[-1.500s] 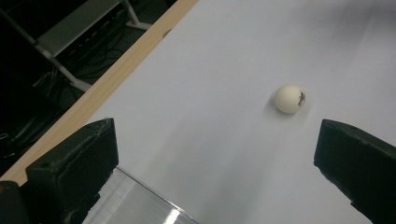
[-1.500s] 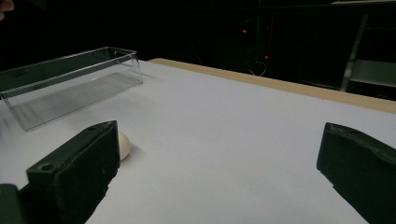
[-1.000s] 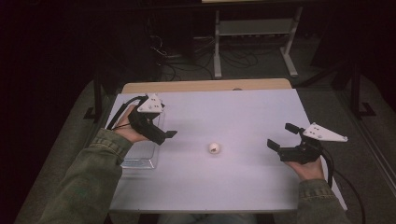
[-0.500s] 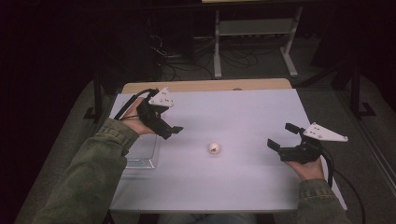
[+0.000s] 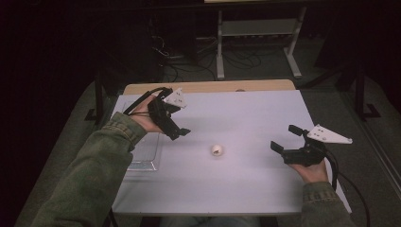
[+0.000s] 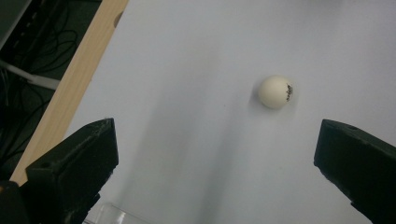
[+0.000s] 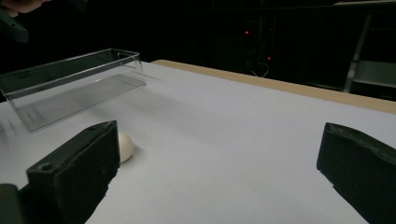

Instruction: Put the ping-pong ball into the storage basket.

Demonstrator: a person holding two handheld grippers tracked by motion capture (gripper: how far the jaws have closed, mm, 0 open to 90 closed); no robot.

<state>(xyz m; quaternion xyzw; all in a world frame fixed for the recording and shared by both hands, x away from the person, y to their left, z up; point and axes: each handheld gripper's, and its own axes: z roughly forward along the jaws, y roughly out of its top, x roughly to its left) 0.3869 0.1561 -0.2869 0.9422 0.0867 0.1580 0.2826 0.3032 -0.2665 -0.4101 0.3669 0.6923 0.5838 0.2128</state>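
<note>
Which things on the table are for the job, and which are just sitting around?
For the job:
- white ball, alone mid-table
- left gripper, open, nearest the ball
- clear tray, probably where the ball goes

Just around:
- right gripper, open, waiting
- metal stand behind the table
- floor cables

White ball point(image 7: 125, 146) on table point(image 7: 243, 140) behind left finger, fingers point(image 7: 74, 177) wide apart, clear tray point(image 7: 70, 84) beyond

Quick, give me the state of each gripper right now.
Left hand-held gripper: open, holding nothing, above the table near the ball.
Right hand-held gripper: open, holding nothing.
</note>
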